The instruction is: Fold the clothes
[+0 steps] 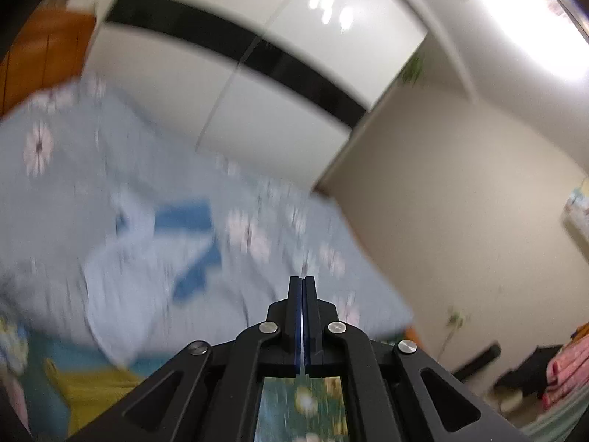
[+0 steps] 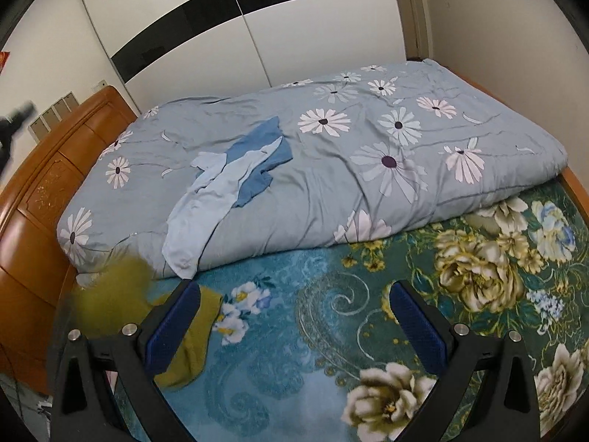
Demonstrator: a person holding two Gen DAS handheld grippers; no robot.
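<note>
Risk: left gripper (image 1: 303, 280) is pressed together on nothing, right gripper (image 2: 294, 316) spread & empty, w/ olive garment (image 2: 187, 346) bunched on sheet beside right's finger, so a hasty grab likely snags bedding.

Bed took up most of the right wrist view: orange wooden headboard (image 2: 44, 191) at 9 o'clock, grey-blue daisy duvet (image 2: 368, 169) across centre, teal floral sheet (image 2: 294, 331) at 6. White wardrobe with black band (image 2: 235, 3) at 12. Beige wall (image 1: 460, 202) at 3 in the left wrist view, blurred.
</note>
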